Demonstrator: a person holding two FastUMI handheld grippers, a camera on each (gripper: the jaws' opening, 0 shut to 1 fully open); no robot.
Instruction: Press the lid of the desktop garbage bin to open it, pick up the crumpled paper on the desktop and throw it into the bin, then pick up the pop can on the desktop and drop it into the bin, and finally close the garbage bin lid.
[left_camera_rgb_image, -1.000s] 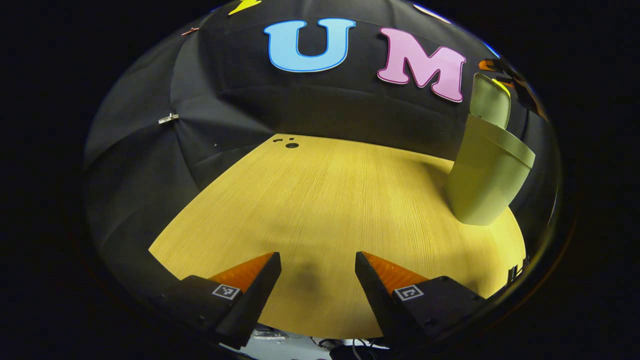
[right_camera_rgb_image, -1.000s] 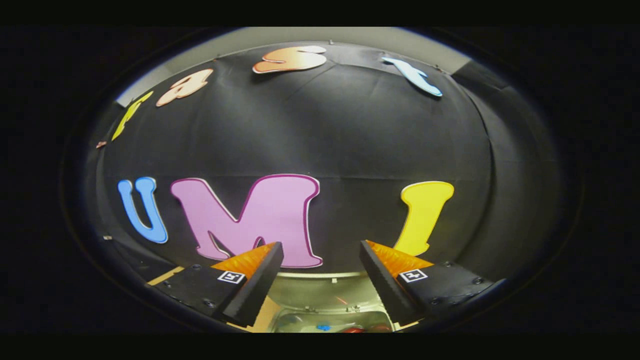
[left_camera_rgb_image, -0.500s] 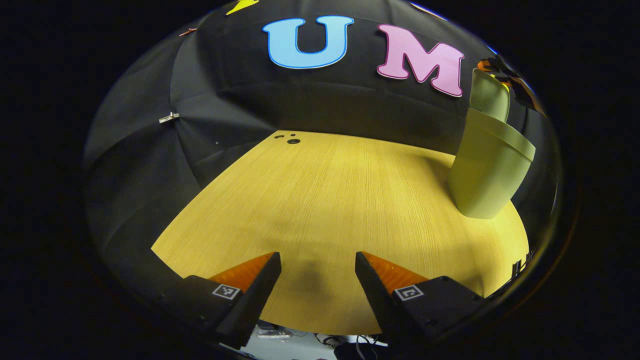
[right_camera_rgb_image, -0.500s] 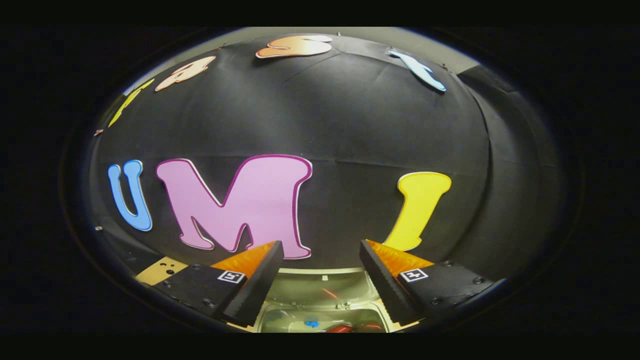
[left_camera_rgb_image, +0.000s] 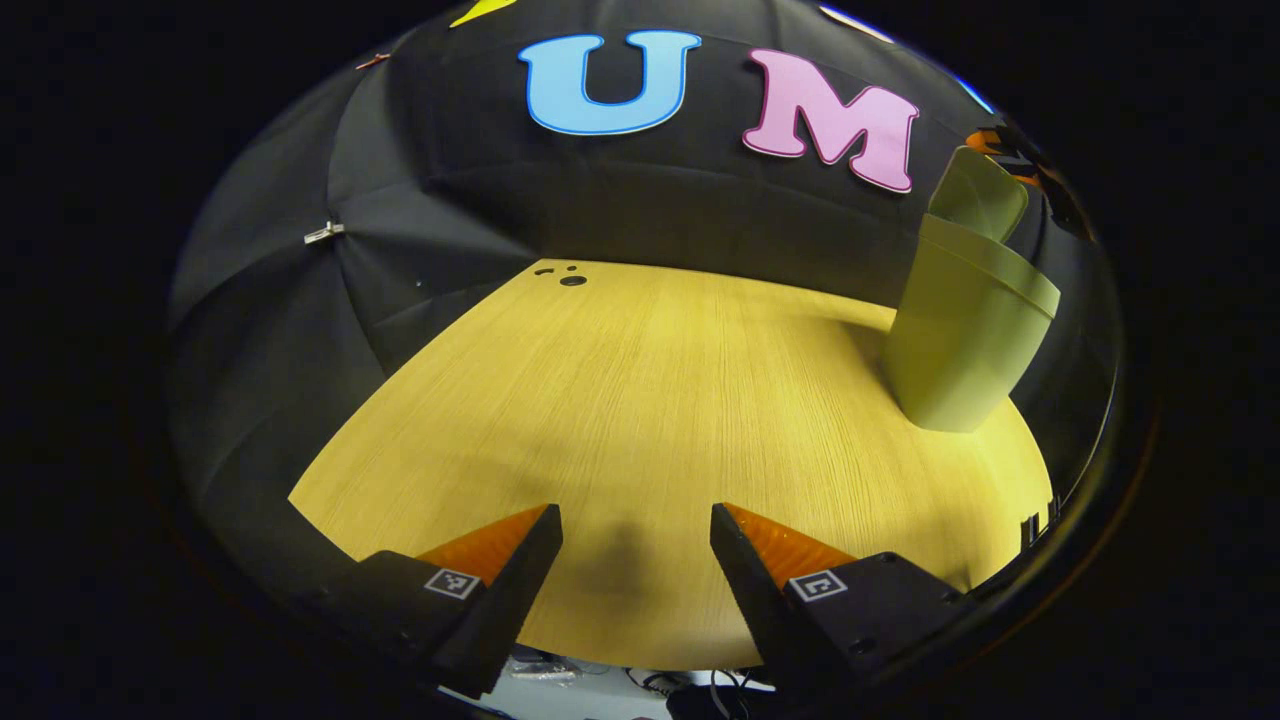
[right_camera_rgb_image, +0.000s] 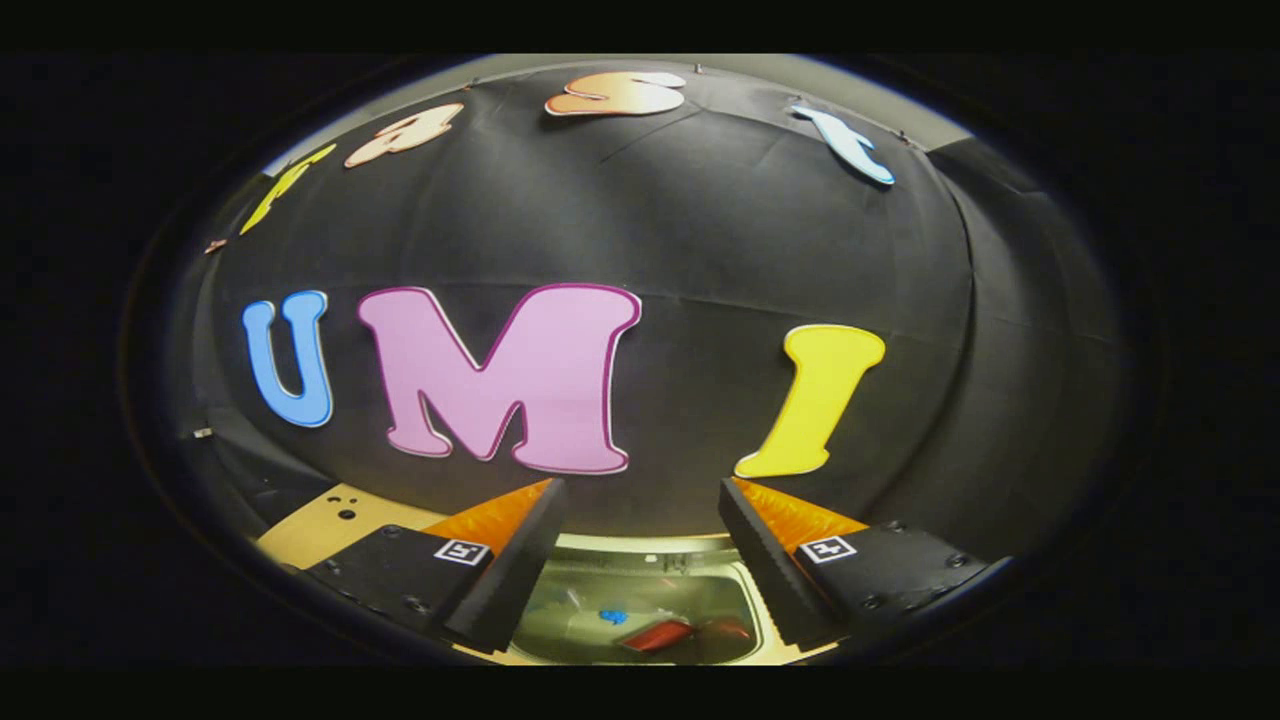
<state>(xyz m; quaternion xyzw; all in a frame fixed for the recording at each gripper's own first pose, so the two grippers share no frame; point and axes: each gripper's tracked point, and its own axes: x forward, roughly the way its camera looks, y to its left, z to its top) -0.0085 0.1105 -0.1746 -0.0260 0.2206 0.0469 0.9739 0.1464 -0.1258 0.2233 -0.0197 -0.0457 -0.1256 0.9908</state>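
Bin (left_camera_rgb_image: 965, 335) stands at the far right of the desk (left_camera_rgb_image: 650, 420) in the left gripper view, its lid (left_camera_rgb_image: 980, 190) tipped up and open. My left gripper (left_camera_rgb_image: 636, 555) hangs low over the near desk, released, nothing between its fingers. In the right gripper view my right gripper (right_camera_rgb_image: 640, 540) is also released and empty, poised just above the bin's open mouth (right_camera_rgb_image: 640, 615), where I make out something red (right_camera_rgb_image: 655, 635) and a blue scrap inside; I take the red for the pop can, though I cannot be sure. I judge the closing step is in hand: I should reach past the mouth, touch the lid's upper edge, and push it down steadily until it seats, without nudging the light bin.
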